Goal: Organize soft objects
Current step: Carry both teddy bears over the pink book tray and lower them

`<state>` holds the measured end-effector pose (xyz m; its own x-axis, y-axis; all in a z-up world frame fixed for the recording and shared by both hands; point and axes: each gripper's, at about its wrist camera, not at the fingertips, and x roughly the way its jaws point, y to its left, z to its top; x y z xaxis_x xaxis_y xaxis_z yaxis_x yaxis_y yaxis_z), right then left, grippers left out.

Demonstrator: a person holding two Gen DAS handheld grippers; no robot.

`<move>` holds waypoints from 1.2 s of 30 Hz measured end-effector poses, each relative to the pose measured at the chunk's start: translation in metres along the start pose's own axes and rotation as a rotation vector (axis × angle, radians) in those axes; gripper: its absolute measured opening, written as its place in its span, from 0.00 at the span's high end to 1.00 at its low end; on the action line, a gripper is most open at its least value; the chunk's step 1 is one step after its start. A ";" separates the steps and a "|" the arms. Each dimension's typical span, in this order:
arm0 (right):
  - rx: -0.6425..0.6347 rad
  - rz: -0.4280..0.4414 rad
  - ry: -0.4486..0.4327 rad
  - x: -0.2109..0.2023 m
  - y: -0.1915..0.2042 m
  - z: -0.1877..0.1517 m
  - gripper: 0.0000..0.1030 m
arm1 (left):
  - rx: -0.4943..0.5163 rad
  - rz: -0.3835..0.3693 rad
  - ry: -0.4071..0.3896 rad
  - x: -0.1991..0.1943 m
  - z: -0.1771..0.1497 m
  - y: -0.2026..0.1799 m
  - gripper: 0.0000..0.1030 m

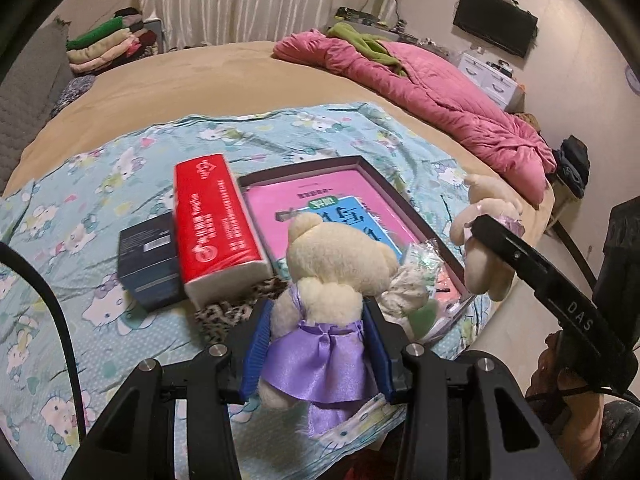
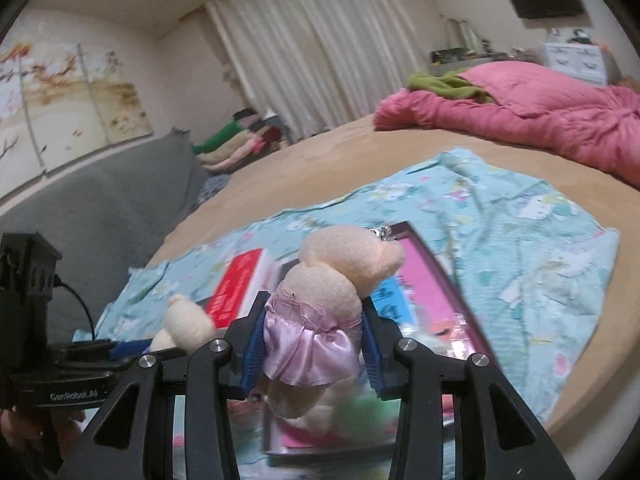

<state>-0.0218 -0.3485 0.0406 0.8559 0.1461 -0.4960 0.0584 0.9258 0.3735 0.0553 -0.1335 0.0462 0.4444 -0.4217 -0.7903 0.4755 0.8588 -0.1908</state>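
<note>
Blue-padded left tongs (image 1: 318, 344) are seen pinching a cream teddy bear in a purple satin dress (image 1: 320, 312) at the waist, its back turned to the camera and its body lifted above the patterned blue sheet (image 1: 100, 184) spread on the bed (image 1: 180, 80). Right tongs (image 2: 314, 346) are pinched on a second cream bear in a pink satin dress (image 2: 320, 312), also held clear of the sheet, with its head tipped to the right (the left-wrist view shows it hanging at the right, just beyond the tray). Below both bears a shallow dark-rimmed tray (image 1: 404, 190) is laid on the sheet, with a pink and blue booklet (image 1: 360, 196) inside it and small crinkled packets (image 1: 420, 264) at its near corner. A red tissue pack (image 1: 216, 224) is propped just left of the tray, leaning over a dark box (image 1: 148, 264). A leopard-print cloth (image 1: 228, 312) is bunched in front of the pack. A pink quilt (image 1: 440, 92) is heaped along the far side of the bed, with a green garment (image 1: 360, 40) lying on top.
</note>
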 end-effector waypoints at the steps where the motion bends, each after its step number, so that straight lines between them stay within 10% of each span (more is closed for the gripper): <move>1: 0.009 -0.005 -0.003 -0.001 -0.005 0.001 0.58 | 0.003 -0.004 0.004 0.004 0.002 -0.004 0.56; 36: -0.071 -0.227 0.161 0.031 -0.059 -0.015 0.58 | 0.035 0.046 0.092 0.101 0.008 -0.033 0.56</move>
<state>-0.0063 -0.3930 -0.0085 0.7318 -0.0194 -0.6812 0.1981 0.9625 0.1854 0.0908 -0.2073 -0.0227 0.3953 -0.3525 -0.8482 0.4834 0.8650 -0.1342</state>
